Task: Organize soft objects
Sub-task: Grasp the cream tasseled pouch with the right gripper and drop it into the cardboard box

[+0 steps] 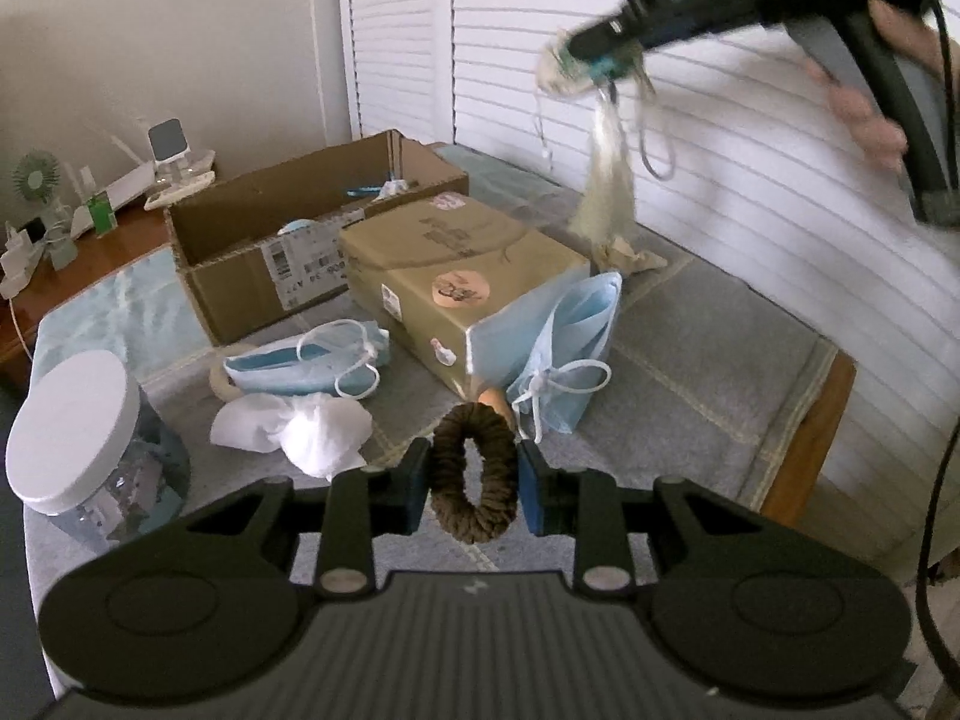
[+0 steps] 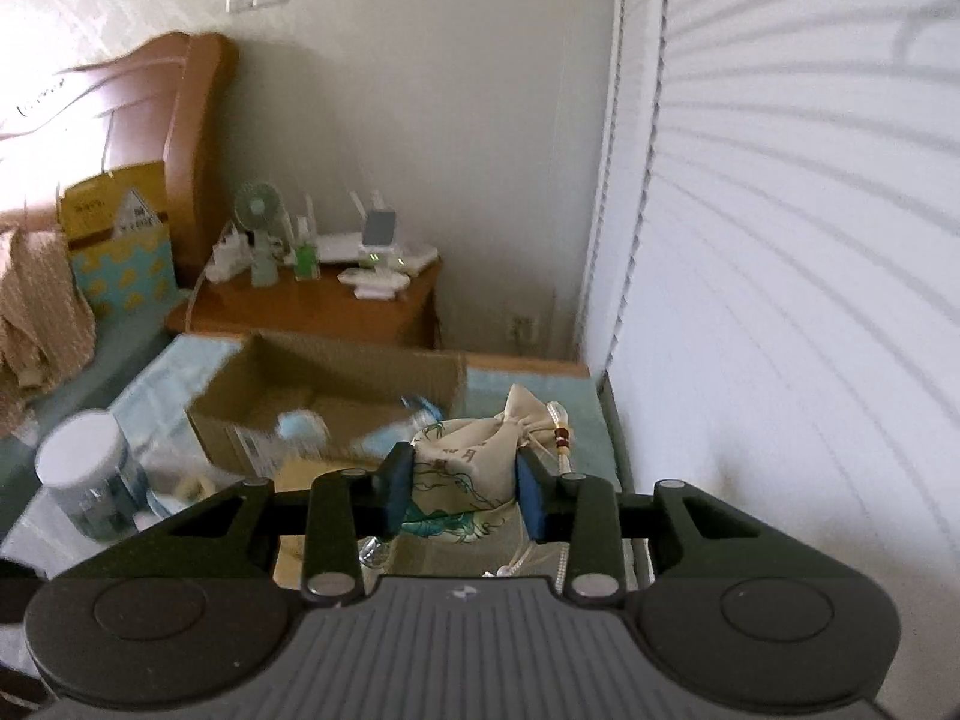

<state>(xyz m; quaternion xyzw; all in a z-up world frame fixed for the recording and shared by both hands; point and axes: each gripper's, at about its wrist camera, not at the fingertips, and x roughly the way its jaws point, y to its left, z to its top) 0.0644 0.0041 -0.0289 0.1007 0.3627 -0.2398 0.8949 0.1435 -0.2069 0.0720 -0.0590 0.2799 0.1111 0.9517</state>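
the left gripper [image 1: 473, 483] pinches a brown hair tie [image 1: 474, 474] while the right gripper [image 2: 465, 480] clasps a printed pouch [image 2: 465, 468], both likely bound for the open cardboard box [image 1: 240, 240] at far left.

Between the left gripper's [image 1: 474, 483] matt black plastic fingers sits a brown hair tie [image 1: 474, 474] of rough, fuzzy yarn. Just beyond it lie thin blue nonwoven masks [image 1: 564, 348], crumpled white tissue [image 1: 294, 429] and matt cardboard boxes [image 1: 264, 240]. The right gripper's [image 2: 465, 483] blue pads pinch a smooth cream cloth pouch [image 2: 468, 456] with printed green.
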